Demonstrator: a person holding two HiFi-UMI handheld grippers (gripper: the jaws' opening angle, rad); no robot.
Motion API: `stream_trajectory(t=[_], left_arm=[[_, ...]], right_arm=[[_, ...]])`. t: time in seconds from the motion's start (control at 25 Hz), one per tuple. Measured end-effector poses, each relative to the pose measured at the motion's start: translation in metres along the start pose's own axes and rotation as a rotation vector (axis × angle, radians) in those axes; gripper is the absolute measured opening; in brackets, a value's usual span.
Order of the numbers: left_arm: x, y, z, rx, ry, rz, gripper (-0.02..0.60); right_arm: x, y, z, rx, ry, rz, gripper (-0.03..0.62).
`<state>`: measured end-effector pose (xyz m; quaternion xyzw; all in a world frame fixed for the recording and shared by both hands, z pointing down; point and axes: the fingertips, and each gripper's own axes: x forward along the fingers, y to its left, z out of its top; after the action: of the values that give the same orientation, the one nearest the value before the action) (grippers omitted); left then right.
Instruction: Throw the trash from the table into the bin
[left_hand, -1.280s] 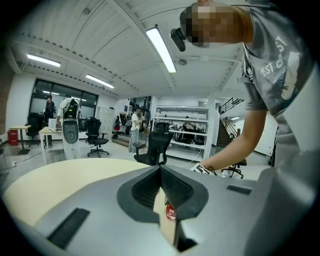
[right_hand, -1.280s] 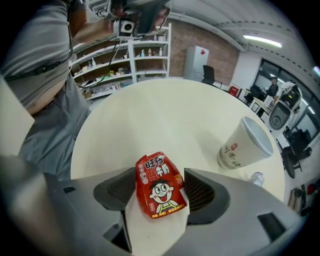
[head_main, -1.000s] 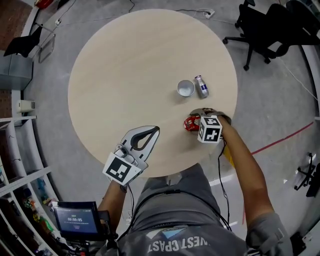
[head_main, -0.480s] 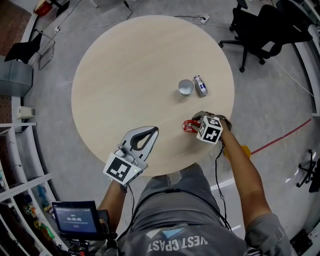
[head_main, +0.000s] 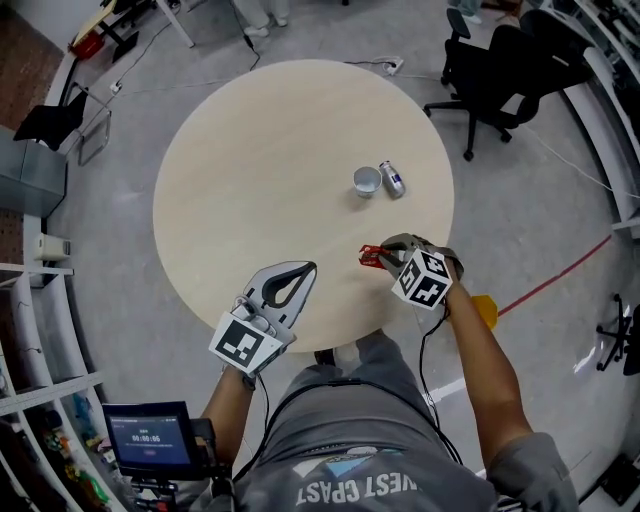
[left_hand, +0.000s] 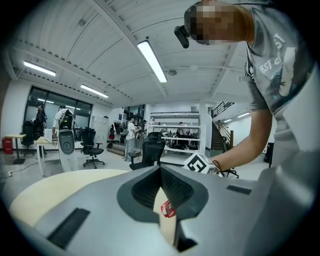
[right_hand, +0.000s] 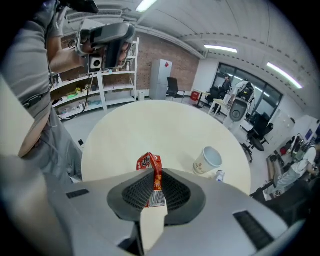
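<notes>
Right gripper view shows the right gripper (right_hand: 155, 176) clamped on a red snack wrapper (right_hand: 148, 162). Its jaws have just been closing and now stand nearly together, with only the thin, flattened wrapper between the ribbed pads. The wrapper's red end sticks out past the tips, and its silvery end lies back in the hollow of the jaws. Beyond it, a white paper cup (right_hand: 207, 161) stands upright on the round table (right_hand: 150, 125), with a small can (right_hand: 220, 175) lying just beside it.

In the head view, the right gripper (head_main: 385, 256) points down and away from the person, holding the wrapper (head_main: 370, 256) over the table (head_main: 260, 160) near its closest edge. The cup (head_main: 367, 181) and can (head_main: 391, 179) sit further in, apart from the wrapper. The left gripper (head_main: 305, 268) hangs over the same near edge, well to the left of the right one.

In the left gripper view, the left gripper (left_hand: 160, 170) has its jaw tips meeting, with nothing pinched between them. The wrapper (left_hand: 167, 209) shows only through the gap behind the tips.
</notes>
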<state>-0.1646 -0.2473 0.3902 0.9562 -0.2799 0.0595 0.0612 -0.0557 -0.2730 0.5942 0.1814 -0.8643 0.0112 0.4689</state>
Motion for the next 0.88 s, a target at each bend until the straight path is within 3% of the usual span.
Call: stream_trajectory(t=[0.28, 0.56, 0.88], left_arm=[[-0.003, -0.038, 0.036, 0.077, -0.067, -0.073, 0.04], [-0.045, -0.112, 0.064, 0.182, -0.176, -0.182, 0.04], [-0.035, -0.171, 0.104, 0.266, -0.27, -0.359, 0.04]], right_arm=[[-0.096, -0.004, 0.041, 0.02, -0.096, -0.218, 0.055], [-0.198, 0.063, 0.074, 0.025, -0.166, -0.44, 0.055], [-0.31, 0.1, 0.081, 0.076, -0.181, -0.694, 0.055]])
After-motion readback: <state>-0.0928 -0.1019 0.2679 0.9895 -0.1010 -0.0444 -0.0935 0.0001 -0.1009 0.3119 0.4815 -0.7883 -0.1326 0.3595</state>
